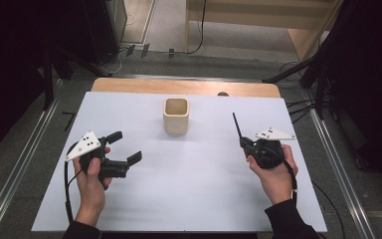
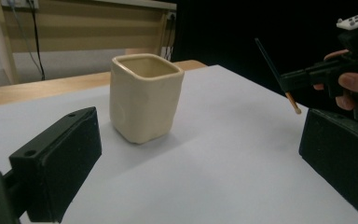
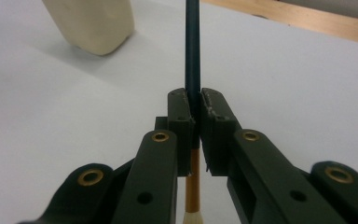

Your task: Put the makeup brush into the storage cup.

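From the high view I see my right tool at the right of the white desk, clenched on a thin dark pencil that sticks out away from me, toward the far edge. My left tool hovers at the left, jaws spread wide and grasping nothing. A cream square cup stands upright between the two, farther back on the desk, well apart from both.

The right gripper view adds what the high view cannot: the pencil is pinched between the two pads, and below the grip it has an orange band and a pale end (an eraser, I think, though it is cut off at the bottom edge). The cup there is cropped to its lower corner.

The left gripper view shows the cup whole, its inside only partly visible, and my right tool with the pencil tilted. The hand behind it is cut off at the right.
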Demonstrator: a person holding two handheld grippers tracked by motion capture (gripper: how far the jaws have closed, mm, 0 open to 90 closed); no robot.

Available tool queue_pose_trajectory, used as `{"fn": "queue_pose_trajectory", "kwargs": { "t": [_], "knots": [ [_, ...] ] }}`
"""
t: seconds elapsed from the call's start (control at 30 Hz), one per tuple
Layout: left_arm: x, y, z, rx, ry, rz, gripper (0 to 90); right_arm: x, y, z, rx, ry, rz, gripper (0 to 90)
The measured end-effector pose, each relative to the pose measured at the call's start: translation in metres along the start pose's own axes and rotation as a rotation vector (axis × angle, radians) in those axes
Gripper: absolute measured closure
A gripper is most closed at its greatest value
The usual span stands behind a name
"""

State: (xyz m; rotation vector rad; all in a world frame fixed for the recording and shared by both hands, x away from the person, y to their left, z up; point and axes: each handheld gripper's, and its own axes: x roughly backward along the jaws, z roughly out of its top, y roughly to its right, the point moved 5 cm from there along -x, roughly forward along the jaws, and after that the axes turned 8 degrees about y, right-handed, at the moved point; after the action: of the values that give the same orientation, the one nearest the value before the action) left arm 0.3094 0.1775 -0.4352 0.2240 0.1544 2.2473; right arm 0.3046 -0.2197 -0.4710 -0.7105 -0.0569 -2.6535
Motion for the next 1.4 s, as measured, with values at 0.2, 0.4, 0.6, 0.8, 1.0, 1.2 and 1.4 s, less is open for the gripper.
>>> {"fn": "queue_pose_trajectory", "kwargs": {
  "t": [0.2, 0.4, 0.6, 0.8, 1.0, 1.2, 1.4],
  "knots": [
    [-0.006, 0.003, -0.003, -0.005, -0.015, -0.026, 0.0, 0.003, -0.008, 0.003, 0.013, 0.017, 0.021, 84.4],
    [-0.013, 0.003, -0.01, -0.012, -0.049, -0.068, 0.0, 0.006, -0.019, 0.005, 0.033, 0.036, 0.059, 84.4],
    [-0.018, 0.011, -0.014, -0.018, -0.074, -0.111, 0.0, 0.007, -0.034, 0.007, 0.065, 0.047, 0.1, 84.4],
    [-0.024, 0.019, -0.018, -0.032, -0.114, -0.149, 0.0, 0.008, -0.047, 0.01, 0.107, 0.061, 0.148, 84.3],
    [-0.026, 0.023, -0.02, -0.023, -0.134, -0.192, 0.0, 0.007, -0.058, 0.01, 0.144, 0.065, 0.187, 84.3],
    [-0.027, 0.027, -0.019, -0.028, -0.127, -0.207, 0.0, 0.006, -0.071, 0.01, 0.183, 0.071, 0.228, 84.3],
    [-0.027, 0.028, -0.02, -0.018, -0.146, -0.224, 6.7, 0.005, -0.086, 0.011, 0.226, 0.07, 0.257, 84.3]
  ]
}}
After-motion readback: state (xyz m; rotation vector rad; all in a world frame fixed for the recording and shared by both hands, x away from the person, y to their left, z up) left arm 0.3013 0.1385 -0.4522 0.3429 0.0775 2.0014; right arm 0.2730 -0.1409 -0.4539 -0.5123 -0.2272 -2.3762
